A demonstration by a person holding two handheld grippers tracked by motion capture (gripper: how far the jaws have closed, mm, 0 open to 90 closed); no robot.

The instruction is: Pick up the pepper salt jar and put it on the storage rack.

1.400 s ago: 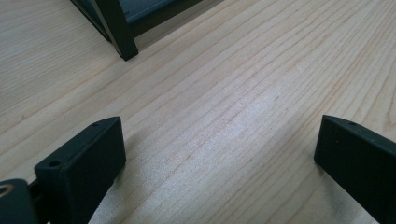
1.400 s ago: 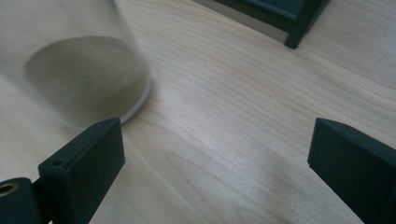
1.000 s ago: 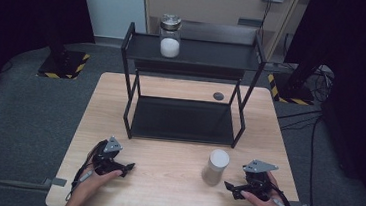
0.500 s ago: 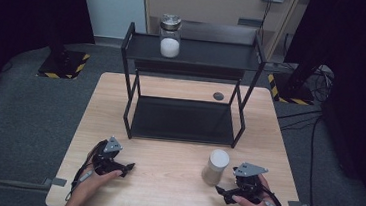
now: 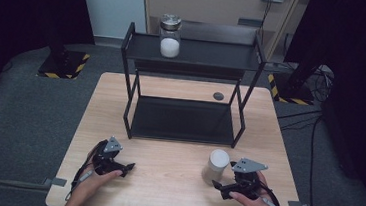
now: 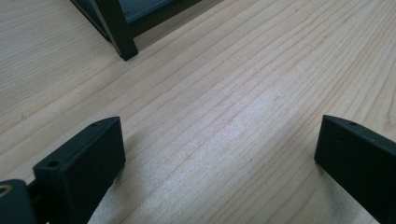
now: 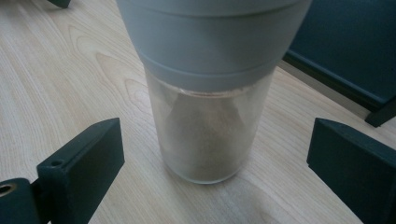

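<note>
Right gripper view put the lidded jar (image 7: 211, 93) straight ahead of the right tongs (image 7: 215, 163), standing upright on the tabletop (image 7: 70, 74) between the two spread jaws, with clear wood showing on both sides of its glass, so nothing was yet touching it. The jar had a clear cylindrical body under a wide pale grey lid that overhung it, and a brownish powder or haze showed inside the lower glass; how full it was could not be told. It looked rigid, smooth and breakable, probably light to moderate in weight, and likely slippery on bare glass, so the safest hold seemed to be across the straight glass wall just below the lid, squarely and without tilting. In the high view the same jar (image 5: 217, 166) stood near the front right of the tabletop (image 5: 164, 181), just left of the right tongs (image 5: 221, 188) held in the person's right hand (image 5: 255, 202). The left tongs (image 5: 126, 168) rested well apart, at the near left, and the left gripper view showed their jaws spread wide over bare wood, close to one foot of the black shelf rack (image 6: 119, 32). That rack (image 5: 192, 58) stood at the far middle of the tabletop, and a second jar (image 5: 170, 35) holding white powder sat on its top shelf.
</note>
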